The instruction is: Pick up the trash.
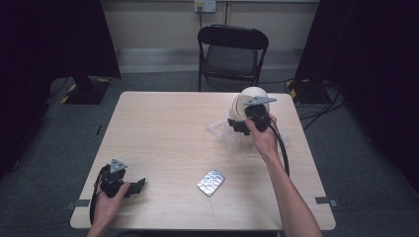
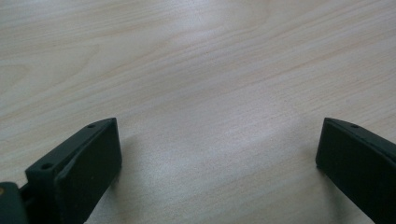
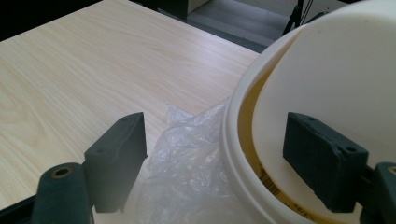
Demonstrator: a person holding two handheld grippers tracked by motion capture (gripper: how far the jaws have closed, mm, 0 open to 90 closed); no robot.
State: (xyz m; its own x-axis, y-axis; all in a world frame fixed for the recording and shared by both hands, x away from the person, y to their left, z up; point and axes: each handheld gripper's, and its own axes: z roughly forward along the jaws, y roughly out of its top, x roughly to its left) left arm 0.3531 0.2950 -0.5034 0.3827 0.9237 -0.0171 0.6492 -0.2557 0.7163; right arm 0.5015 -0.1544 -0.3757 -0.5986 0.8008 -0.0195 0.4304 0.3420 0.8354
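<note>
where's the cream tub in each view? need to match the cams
High view: cream tub at the table's far right, behind the right claw, on the clear plastic wrap.
Right gripper view: cream tub takes the right side, its rim between the claw's jaws.
Left gripper view: bare tabletop between its jaws; not in it.
Shared landmark: the plastic wrap at the tub's base.

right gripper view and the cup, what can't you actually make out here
- Cream cup: top and right side cut off by the frame edges in the right gripper view.
- Printed label between the cup and its outer rim: too little exposed to read.
- Cup's base in the high view: hidden by the right gripper.
- Foil pack: too small to identify its contents.
</note>
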